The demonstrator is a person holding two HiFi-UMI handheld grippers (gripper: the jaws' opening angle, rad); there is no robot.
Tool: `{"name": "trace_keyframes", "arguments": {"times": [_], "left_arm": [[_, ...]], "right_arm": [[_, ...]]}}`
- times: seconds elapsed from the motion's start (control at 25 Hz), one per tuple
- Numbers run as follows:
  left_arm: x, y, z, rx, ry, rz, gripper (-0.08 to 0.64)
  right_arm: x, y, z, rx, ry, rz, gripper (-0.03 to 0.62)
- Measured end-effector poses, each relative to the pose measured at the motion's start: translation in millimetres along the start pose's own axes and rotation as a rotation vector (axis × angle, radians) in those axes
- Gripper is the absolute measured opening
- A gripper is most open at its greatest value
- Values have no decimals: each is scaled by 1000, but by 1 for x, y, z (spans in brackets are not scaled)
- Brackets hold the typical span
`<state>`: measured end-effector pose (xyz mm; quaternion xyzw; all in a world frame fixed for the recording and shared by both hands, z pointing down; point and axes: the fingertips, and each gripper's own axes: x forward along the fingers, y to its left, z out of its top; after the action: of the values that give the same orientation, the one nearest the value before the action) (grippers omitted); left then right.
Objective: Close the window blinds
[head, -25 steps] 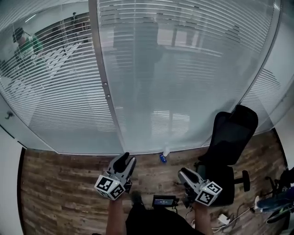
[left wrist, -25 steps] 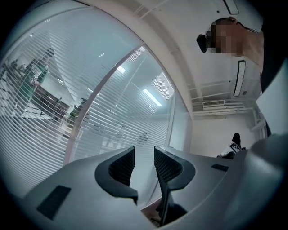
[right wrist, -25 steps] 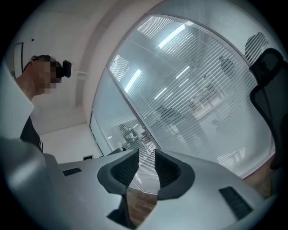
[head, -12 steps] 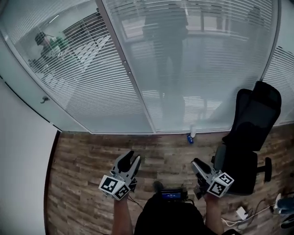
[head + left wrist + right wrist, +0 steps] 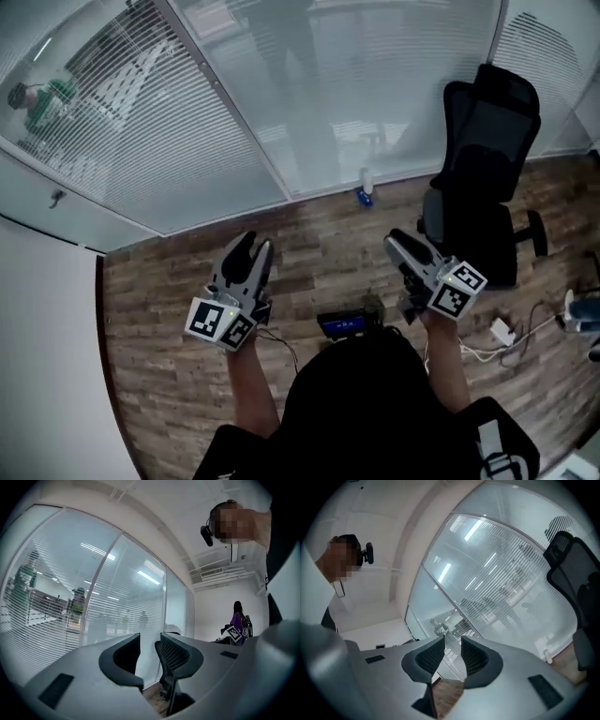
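1. Overhead, the head view shows my left gripper (image 5: 251,246) and right gripper (image 5: 398,239) in the lower middle of the frame. Both have their fingers spread and pinch nothing. The window blinds (image 5: 141,122) fill the upper left, well apart from both sets of tips.
2. Left gripper view: jaws apart and empty, with the blinds across the left half, far beyond the tips.
3. Right gripper view: jaws narrowly apart and empty, with the blinds filling the upper right, well beyond them.
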<state>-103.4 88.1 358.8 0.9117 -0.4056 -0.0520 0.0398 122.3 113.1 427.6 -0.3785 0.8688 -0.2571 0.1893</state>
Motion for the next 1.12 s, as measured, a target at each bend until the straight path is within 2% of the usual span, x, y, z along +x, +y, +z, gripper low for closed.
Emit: {"name": "trace_keyframes", "arguments": {"times": [0.08,0.2,0.32,0.44,0.56,0.76,0.96,1.12], "left_arm": [[-15,-4,-5,-47,6,-17,143],[-42,-3,-17,-122,4,-50,143],[-55,-8,-31,-159,17,-84,143],[-63,-15,-39,-196,21,-84,144],[-76,-9,-33,-194,4,-38,143],[-84,-7,-33,-180,10,82,144],[-110,-30,-39,-150,42,213,143],[-137,-40,-55,-171,81,321,143]], "right_arm": [[-15,23,-2,-14,3,-42,103],[-35,56,-29,-1,21,-110,101],[-53,67,-55,23,40,-163,101],[-65,73,-61,34,58,-187,103],[-56,79,-59,20,90,-148,101],[-34,79,-46,-1,153,-27,101],[-36,59,-63,72,245,72,101],[-27,44,-70,99,313,124,101]]}}
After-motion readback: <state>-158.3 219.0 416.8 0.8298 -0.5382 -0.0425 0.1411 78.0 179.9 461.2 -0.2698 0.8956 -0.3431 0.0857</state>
